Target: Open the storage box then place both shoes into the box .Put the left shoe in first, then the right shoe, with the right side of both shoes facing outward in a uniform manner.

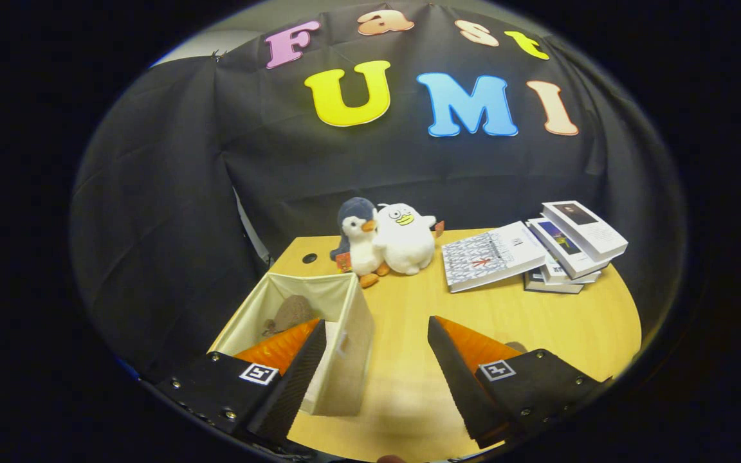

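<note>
Overhead, open empty gripper (377,331); wooden table (538,321) backed by black cloth.

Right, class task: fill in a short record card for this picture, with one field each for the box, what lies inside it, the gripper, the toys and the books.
box: beige fabric storage box, open on top, on the wooden table
inside box: one grey-brown shoe-like thing, too dim to tell more
hand-held gripper: hand-held gripper open, holding nothing; one finger over the box, the other over bare table
toys: plush penguin touching white plush duck, beyond the box
books: patterned white book beside a stack of books
</note>
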`<state>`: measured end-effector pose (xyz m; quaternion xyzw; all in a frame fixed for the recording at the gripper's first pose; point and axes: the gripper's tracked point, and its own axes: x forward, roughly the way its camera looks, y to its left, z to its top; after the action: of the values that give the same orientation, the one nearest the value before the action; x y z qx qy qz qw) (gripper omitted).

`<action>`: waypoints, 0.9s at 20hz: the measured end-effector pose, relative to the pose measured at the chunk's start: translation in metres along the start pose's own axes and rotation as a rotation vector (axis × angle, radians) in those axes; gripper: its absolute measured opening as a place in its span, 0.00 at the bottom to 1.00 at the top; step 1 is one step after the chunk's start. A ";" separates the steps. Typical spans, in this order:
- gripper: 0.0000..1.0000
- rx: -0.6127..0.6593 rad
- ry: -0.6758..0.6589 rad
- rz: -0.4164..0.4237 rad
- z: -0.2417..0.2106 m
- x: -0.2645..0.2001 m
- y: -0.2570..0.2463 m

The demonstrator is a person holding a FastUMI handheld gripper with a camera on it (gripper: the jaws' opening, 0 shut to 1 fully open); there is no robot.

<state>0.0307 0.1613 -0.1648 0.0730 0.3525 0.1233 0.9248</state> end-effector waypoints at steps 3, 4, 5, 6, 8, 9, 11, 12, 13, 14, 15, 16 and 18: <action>0.98 -0.006 0.008 -0.032 -0.006 -0.009 -0.033; 0.98 -0.015 0.009 -0.051 -0.008 -0.013 -0.046; 0.98 -0.027 0.008 -0.067 -0.009 -0.015 -0.058; 0.98 -0.040 0.009 -0.083 -0.013 -0.018 -0.068; 0.98 -0.064 0.022 -0.114 -0.021 -0.021 -0.089; 0.98 -0.073 0.029 -0.126 -0.025 -0.023 -0.098; 0.98 -0.094 0.041 -0.146 -0.032 -0.028 -0.114; 0.98 -0.103 0.048 -0.157 -0.038 -0.028 -0.123; 0.98 -0.107 0.056 -0.168 -0.043 -0.030 -0.131; 0.98 -0.107 0.067 -0.177 -0.050 -0.030 -0.140; 0.98 -0.105 0.079 -0.185 -0.056 -0.030 -0.147; 0.98 -0.103 0.089 -0.193 -0.063 -0.029 -0.154; 0.98 -0.104 0.110 -0.218 -0.076 -0.029 -0.169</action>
<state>-0.0113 -0.0050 -0.2398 -0.0208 0.4018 0.0443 0.9144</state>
